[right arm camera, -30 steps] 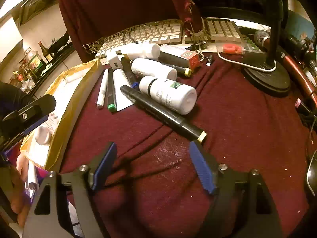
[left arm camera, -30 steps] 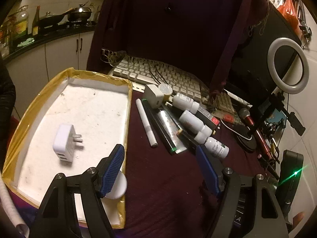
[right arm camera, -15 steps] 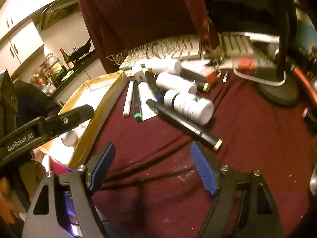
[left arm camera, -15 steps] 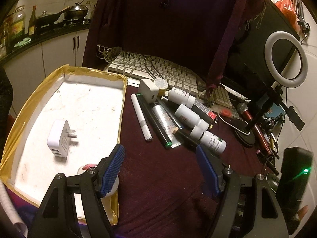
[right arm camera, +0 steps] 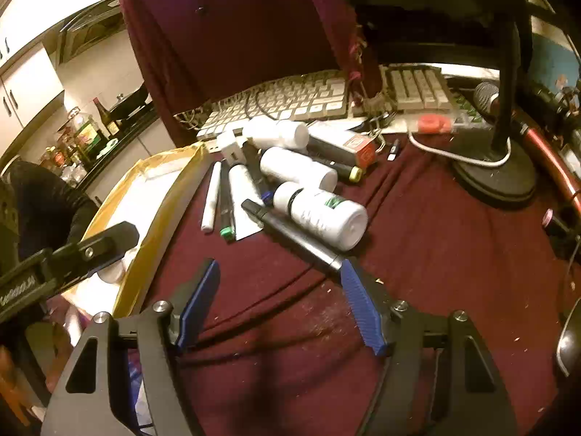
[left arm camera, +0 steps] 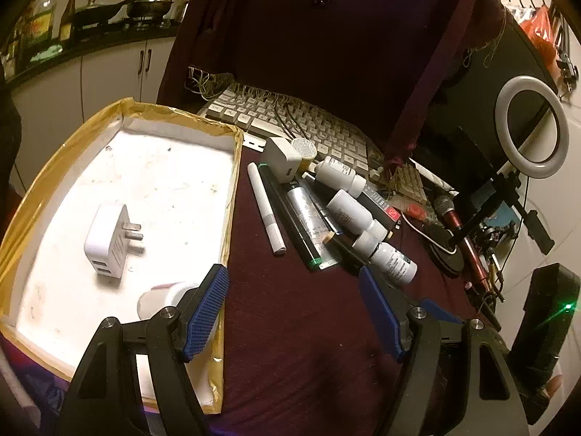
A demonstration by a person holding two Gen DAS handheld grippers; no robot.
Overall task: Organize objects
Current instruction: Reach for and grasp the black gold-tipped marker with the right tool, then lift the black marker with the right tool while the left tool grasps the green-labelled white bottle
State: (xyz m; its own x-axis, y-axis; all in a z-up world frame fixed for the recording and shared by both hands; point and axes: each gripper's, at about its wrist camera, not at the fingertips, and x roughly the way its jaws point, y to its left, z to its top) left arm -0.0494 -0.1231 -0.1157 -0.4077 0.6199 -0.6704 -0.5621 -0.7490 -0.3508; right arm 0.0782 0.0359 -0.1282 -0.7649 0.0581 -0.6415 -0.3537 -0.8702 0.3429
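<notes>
Two grippers hover over a cluttered maroon cloth.

Left gripper and right gripper both spread, holding nothing; charger lies in tray.

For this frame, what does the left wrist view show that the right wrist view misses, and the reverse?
Only the left wrist view shows the white plug adapter lying inside the tray, plus the ring light. Only the right wrist view shows the left hand-held gripper from outside, over the tray, and the round black stand base. Both show the keyboard, the nearest white bottle, the white pen, and each camera's own open jaws.
</notes>
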